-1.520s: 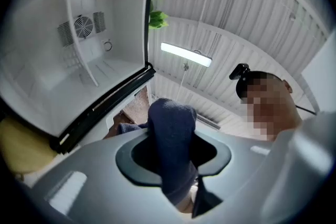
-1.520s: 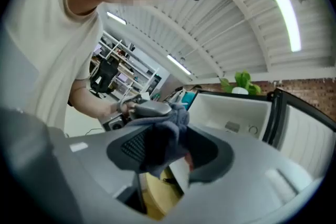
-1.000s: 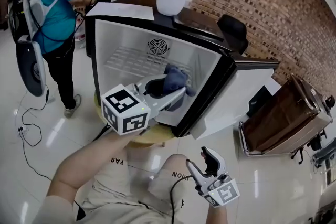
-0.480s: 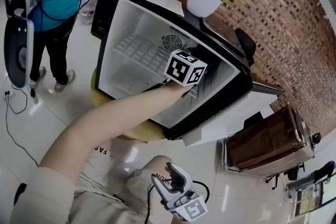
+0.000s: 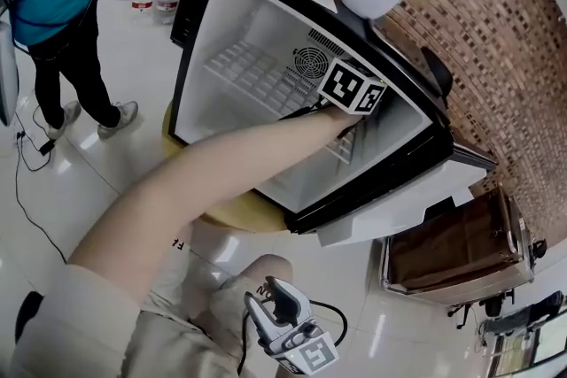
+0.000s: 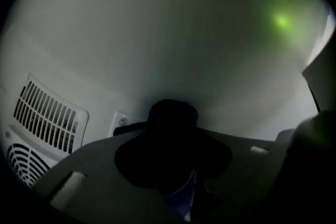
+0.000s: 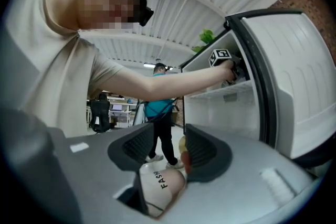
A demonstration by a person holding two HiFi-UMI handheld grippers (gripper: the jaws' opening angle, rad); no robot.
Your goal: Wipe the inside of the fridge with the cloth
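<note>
1. Inside the open black mini fridge with white lining (image 5: 257,22) — left gripper (image 5: 353,89) clamps the dark blue cloth (image 6: 173,147), right up at the inner wall near the vent grille (image 6: 50,115).
2. Right gripper (image 5: 270,307) low by the person's knee (image 5: 266,270) — jaws partly apart, just been closing, nothing between them.

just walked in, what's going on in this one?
A person has the left hand-held gripper deep inside the open fridge, shut on a dark cloth, up by the wall beside the fan vent. The right hand-held gripper hangs low near the person's knee with nothing between its jaws, which have just been closing.
</note>
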